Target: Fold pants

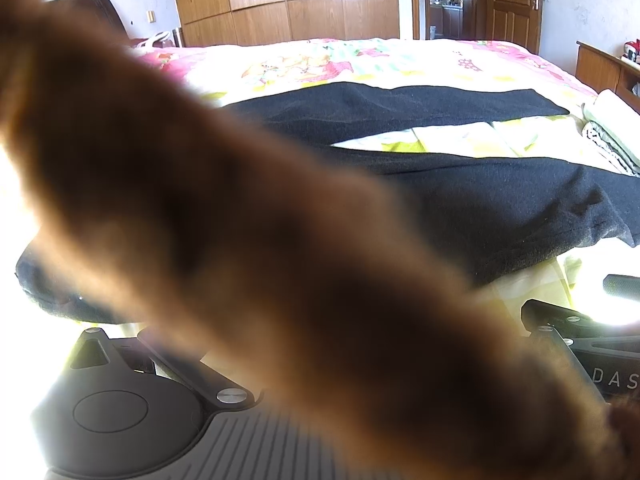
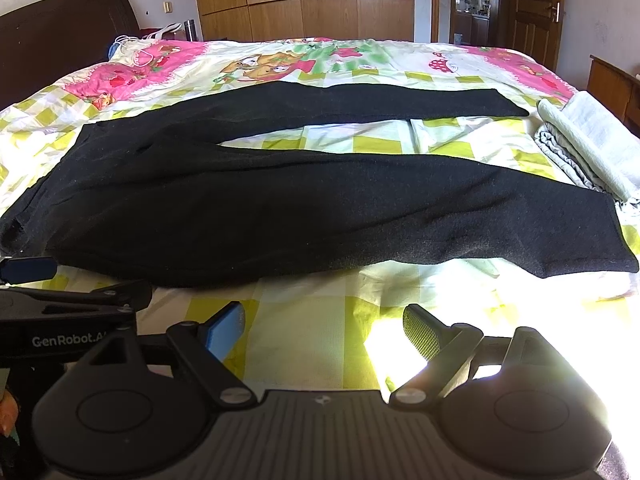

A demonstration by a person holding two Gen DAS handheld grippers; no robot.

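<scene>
Black pants (image 2: pixel 248 208) lie flat on the bed, waist at the left, both legs spread apart and running to the right. They also show in the left wrist view (image 1: pixel 480 200). My right gripper (image 2: pixel 320 332) is open and empty, low over the bedspread just in front of the near leg. In the left wrist view a blurred brown shape (image 1: pixel 240 220), close to the lens, hides the fingers of my left gripper. In the right wrist view part of the left gripper (image 2: pixel 28 270) shows at the left edge by the waist; its jaws are not readable.
The bed (image 2: pixel 320 60) has a colourful cartoon bedspread. Folded pale and striped cloth (image 2: pixel 580 148) lies at its right edge. A dark headboard (image 2: pixel 60 28) stands at the left, wooden wardrobes (image 2: pixel 304 0) and a door (image 2: pixel 536 4) behind.
</scene>
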